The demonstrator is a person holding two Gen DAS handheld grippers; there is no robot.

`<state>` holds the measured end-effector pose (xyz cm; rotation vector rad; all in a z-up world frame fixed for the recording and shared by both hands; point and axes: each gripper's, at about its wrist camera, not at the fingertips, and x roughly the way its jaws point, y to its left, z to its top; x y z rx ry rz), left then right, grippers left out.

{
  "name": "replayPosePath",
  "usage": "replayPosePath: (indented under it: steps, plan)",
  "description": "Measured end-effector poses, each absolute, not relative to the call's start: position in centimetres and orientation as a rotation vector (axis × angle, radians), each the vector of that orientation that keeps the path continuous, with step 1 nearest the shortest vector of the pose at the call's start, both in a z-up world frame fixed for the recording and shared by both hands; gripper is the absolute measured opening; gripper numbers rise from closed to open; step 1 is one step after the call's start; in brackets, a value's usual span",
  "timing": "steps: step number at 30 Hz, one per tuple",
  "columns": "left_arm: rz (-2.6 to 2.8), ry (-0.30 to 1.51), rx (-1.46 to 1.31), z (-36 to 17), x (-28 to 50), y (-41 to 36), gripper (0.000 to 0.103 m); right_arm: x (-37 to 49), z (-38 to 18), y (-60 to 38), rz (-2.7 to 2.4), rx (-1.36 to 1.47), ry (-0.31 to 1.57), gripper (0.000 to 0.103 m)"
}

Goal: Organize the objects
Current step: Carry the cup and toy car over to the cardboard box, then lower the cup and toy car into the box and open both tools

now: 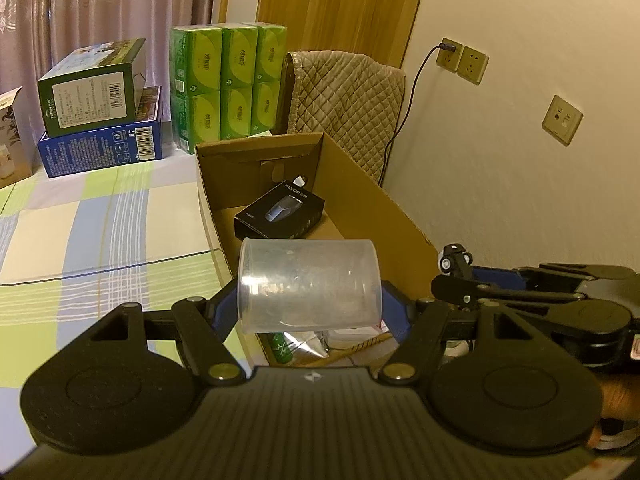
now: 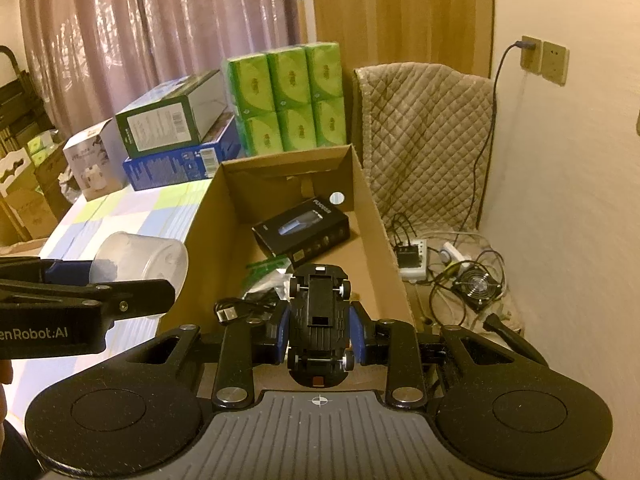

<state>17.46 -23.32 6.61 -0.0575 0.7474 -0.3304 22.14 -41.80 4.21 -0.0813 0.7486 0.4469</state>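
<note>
The clear plastic cup [image 1: 310, 286] covers the tips of the left hand-held gripper [image 1: 310, 304] and hides the near part of the cardboard box [image 1: 376, 200] floor; only slivers of a green packet [image 1: 280, 348] and silvery wrapping [image 1: 308, 344] show beneath it, too little to identify. The black toy car [image 2: 319, 320], seen from its underside, conceals the contact faces of the right hand-held gripper [image 2: 319, 332]. Small print on the black product box [image 2: 302, 230] is unreadable. The white carton [image 1: 10, 136] is cut off by the left edge. A hand [image 1: 612, 400] is mostly out of view at the right edge.
</note>
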Motion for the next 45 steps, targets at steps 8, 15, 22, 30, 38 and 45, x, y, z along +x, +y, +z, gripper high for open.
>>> replayPosePath:
  steps: [8, 15, 22, 30, 38, 45]
  plan:
    - [-0.326, 0.755, -0.063, 6.3, 18.7, -23.4, 0.068, 23.5, 4.1, -41.3, 0.452, -0.105, 0.751, 0.027]
    - [-0.334, 0.765, -0.070, 6.4, 20.5, -23.7, 0.068, 25.1, 4.0, -41.2, 0.452, -0.119, 0.762, 0.027]
    - [-0.339, 0.790, -0.081, 5.9, 22.8, -24.1, 0.068, 27.0, 3.7, -41.4, 0.442, -0.104, 0.783, 0.027]
    - [-0.315, 0.786, -0.126, 5.9, 24.0, -23.0, 0.093, 27.6, 3.6, -41.9, 0.433, -0.079, 0.793, 0.027]
    - [-0.236, 0.791, -0.124, 5.6, 22.9, -20.3, 0.093, 27.3, 3.8, -41.2, 0.458, -0.062, 0.793, 0.027]
    - [-0.224, 0.795, -0.127, 5.3, 22.2, -19.7, 0.093, 27.1, 4.1, -40.4, 0.476, -0.056, 0.788, 0.027]
